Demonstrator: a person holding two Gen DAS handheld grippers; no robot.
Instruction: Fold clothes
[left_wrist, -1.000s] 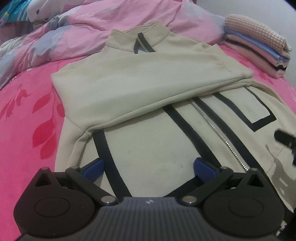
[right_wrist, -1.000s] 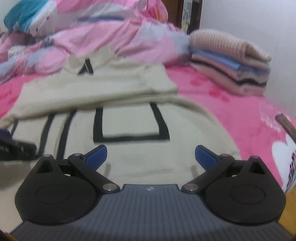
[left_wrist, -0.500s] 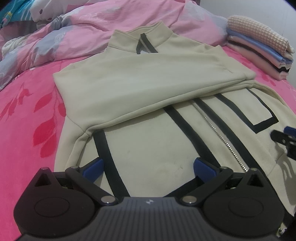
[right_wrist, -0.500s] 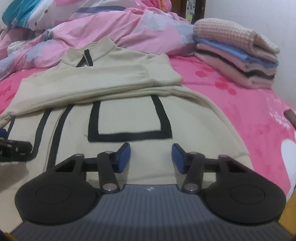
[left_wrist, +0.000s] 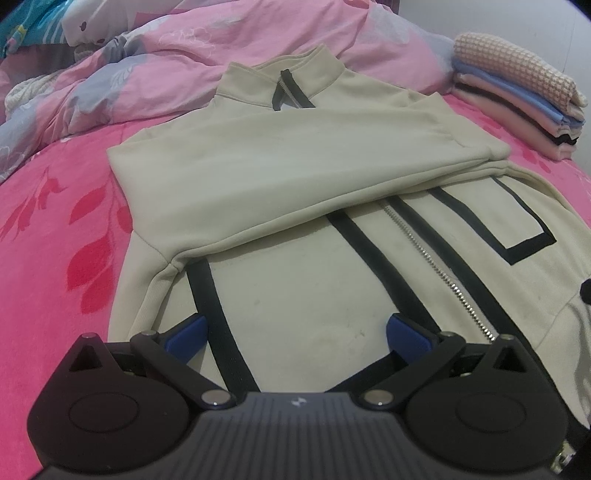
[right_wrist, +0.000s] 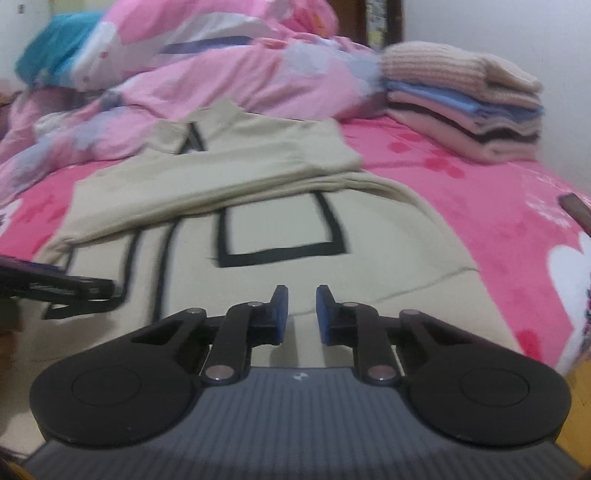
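Note:
A beige zip-up jacket (left_wrist: 295, 177) with black stripes lies face up on the pink bed, both sleeves folded across its chest. My left gripper (left_wrist: 295, 332) hovers open over the near hem, its blue pads (left_wrist: 186, 332) set wide on either side of a black stripe. In the right wrist view the jacket (right_wrist: 277, 229) shows its black square outline. My right gripper (right_wrist: 302, 314) is closing on the hem at the jacket's right side, with beige fabric between the narrow-set pads and creases running out from them. The left gripper (right_wrist: 55, 284) shows at that view's left edge.
A stack of folded clothes (left_wrist: 517, 92) sits at the bed's far right, seen also in the right wrist view (right_wrist: 461, 103). A rumpled pink quilt (left_wrist: 184, 48) lies behind the collar. Pink flowered sheet (left_wrist: 55, 240) spreads left of the jacket. The bed's edge drops off at the right (right_wrist: 576, 424).
The right gripper's jaws went from wide open to nearly together over the hem, and it shifted a little. The left gripper stayed still and open.

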